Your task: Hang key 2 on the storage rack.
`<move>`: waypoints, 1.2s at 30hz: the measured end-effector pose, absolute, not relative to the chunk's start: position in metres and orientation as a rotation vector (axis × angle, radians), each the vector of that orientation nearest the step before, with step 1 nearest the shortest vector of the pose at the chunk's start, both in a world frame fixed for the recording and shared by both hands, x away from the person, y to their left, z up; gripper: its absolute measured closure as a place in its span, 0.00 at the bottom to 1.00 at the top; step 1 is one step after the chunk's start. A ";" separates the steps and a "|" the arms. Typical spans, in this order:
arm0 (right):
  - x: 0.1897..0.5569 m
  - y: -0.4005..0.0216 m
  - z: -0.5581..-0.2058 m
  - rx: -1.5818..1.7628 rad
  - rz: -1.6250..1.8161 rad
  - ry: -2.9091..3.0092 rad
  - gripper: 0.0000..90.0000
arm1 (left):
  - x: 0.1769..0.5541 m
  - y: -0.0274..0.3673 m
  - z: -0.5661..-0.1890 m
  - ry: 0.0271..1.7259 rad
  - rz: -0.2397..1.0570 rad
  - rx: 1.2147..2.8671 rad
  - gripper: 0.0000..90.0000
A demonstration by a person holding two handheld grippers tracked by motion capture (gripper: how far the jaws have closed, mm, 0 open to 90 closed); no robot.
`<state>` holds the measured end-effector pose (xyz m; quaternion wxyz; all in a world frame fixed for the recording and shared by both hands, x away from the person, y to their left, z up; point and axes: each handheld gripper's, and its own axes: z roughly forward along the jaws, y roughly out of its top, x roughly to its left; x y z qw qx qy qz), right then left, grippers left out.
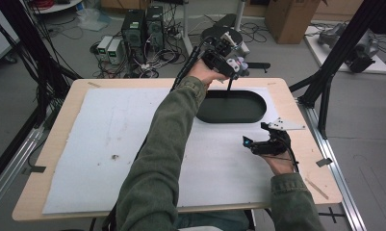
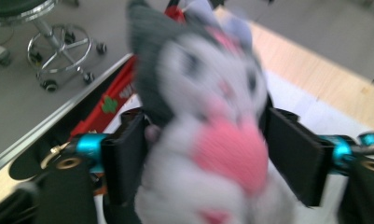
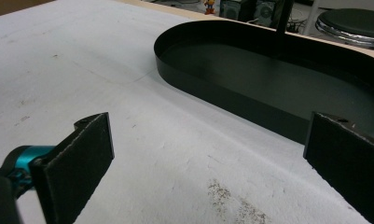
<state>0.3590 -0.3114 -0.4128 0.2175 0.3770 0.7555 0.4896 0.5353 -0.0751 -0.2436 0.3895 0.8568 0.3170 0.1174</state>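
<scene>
Filling both jaws — plush cat [image 2: 212, 135]

Left gripper [image 1: 227, 61] is held above the table's far edge, past the dark oval tray [image 1: 231, 106], with a small grey object at its tip. Right gripper [image 1: 265, 142] rests low on the white mat [image 1: 109, 139], near the tray.
</scene>
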 end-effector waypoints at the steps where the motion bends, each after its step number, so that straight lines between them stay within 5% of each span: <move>1: 0.359 -0.312 -0.413 1.038 1.353 2.094 0.01 | 0.535 -0.073 -0.242 0.805 0.297 2.163 0.27; 5: 0.358 -0.311 -0.413 1.043 1.350 2.100 0.01 | 0.532 -0.064 -0.236 0.797 0.300 2.133 0.15; 36: 0.357 -0.309 -0.413 1.041 1.335 2.106 0.01 | 0.485 0.030 -0.266 0.779 0.284 2.114 0.02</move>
